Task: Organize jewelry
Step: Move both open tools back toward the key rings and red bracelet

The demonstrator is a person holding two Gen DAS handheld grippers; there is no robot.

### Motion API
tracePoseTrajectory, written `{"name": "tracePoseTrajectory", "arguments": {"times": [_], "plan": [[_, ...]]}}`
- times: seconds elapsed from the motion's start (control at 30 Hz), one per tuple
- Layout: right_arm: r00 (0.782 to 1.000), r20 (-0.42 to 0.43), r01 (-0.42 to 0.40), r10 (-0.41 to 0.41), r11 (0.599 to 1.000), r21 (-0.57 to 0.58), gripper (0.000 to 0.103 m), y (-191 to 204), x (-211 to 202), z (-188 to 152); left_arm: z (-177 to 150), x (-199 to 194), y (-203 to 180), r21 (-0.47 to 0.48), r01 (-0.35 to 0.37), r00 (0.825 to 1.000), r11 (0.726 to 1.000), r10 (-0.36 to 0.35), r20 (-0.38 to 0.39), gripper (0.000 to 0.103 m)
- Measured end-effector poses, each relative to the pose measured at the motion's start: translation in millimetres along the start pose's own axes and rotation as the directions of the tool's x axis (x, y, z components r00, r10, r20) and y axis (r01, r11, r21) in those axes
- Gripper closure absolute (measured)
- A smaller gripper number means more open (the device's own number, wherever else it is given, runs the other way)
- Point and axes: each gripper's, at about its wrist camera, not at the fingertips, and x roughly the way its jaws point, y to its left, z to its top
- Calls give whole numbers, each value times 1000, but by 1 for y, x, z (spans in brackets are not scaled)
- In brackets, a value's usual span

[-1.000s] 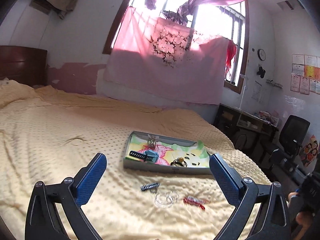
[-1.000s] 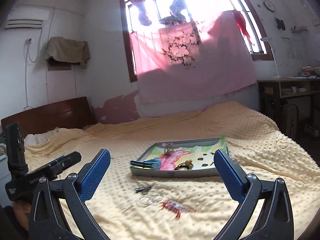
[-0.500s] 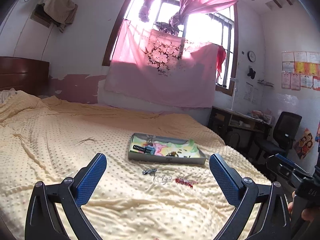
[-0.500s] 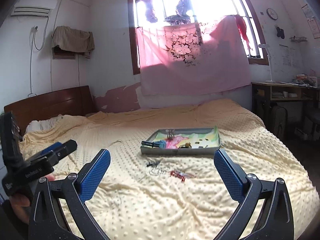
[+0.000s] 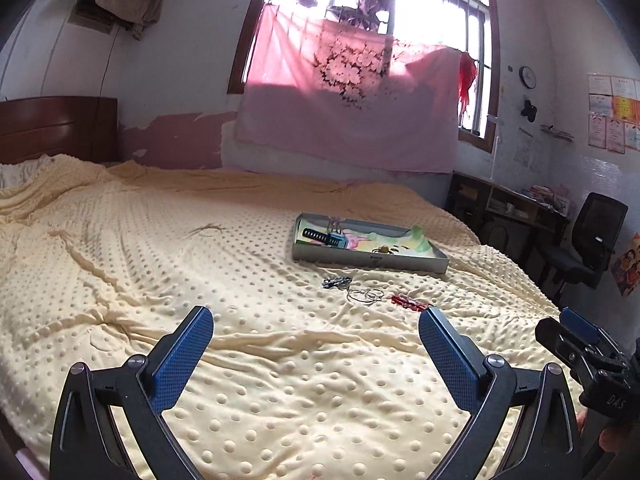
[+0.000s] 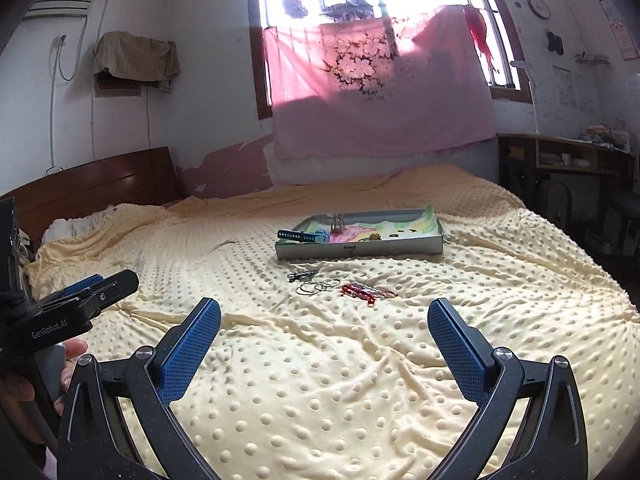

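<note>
Now further back, both tongs [image 5: 316, 334] [image 6: 324, 326] gaping, tray [image 6: 360, 250] smaller

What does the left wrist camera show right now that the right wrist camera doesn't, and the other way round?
Only the left wrist view: the office chair and the right claw at its lower right edge.
Only the right wrist view: the air conditioner high on the wall and the left claw at its left edge.
Both: the tray on the yellow blanket, with the dark chain, silver rings and red bracelet loose in front of it.
</note>
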Motion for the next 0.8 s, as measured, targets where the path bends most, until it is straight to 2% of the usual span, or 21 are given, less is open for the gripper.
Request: {"name": "tracePoseTrajectory", "arguments": {"times": [0.3, 0.53, 0.8], "plan": [[1000, 11, 27, -28, 1000, 8, 1, -18, 48, 18, 19, 48, 6, -6, -16, 1000, 1000, 16, -18, 0], [999, 14, 39, -39, 999, -5, 1, -44, 96, 36, 31, 104, 7, -21, 31, 997, 999, -33, -65, 0], [999, -52, -2, 4, 999, 40, 2, -72, 160, 36, 29, 178, -2, -48, 55, 987, 997, -62, -149, 0]]}}
